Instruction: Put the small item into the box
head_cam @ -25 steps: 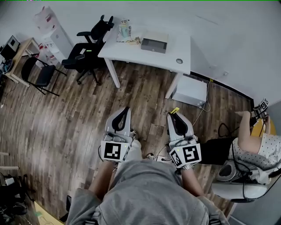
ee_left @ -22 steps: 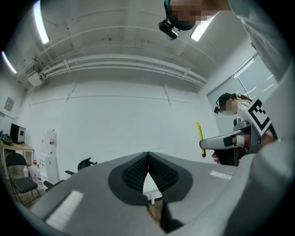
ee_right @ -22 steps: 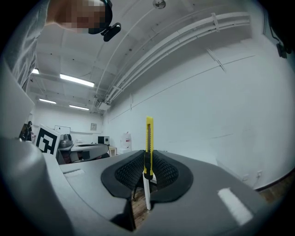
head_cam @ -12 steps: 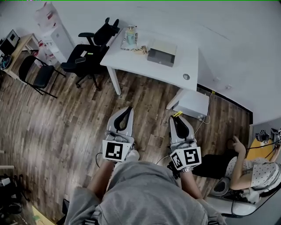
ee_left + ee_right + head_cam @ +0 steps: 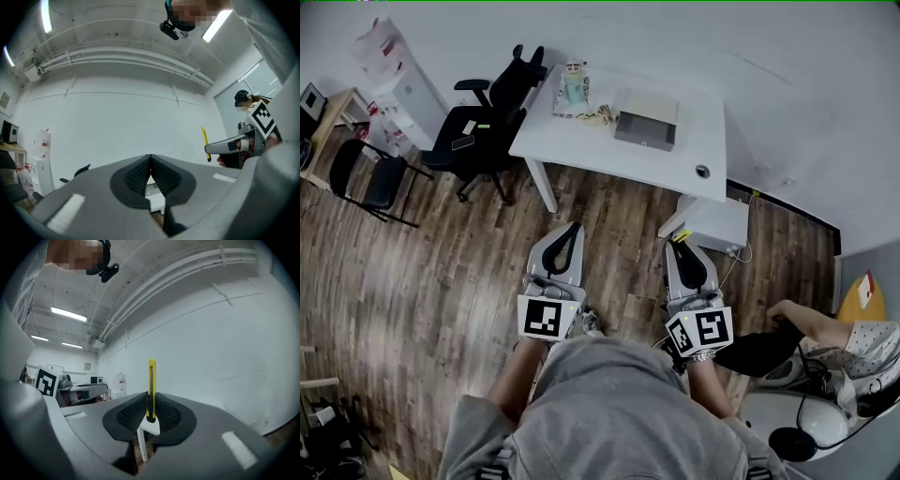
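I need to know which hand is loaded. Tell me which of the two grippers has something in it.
The right gripper: a yellow utility knife stands clamped between its jaws. The left gripper is shut on nothing.

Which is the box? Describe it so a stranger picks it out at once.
Look to the white rectangular desk against the far wall, beside the black office chair. On it lies a flat grey rectangular box with a pale top, the largest thing there, unlike the small teal-and-white figure at the desk's left corner.
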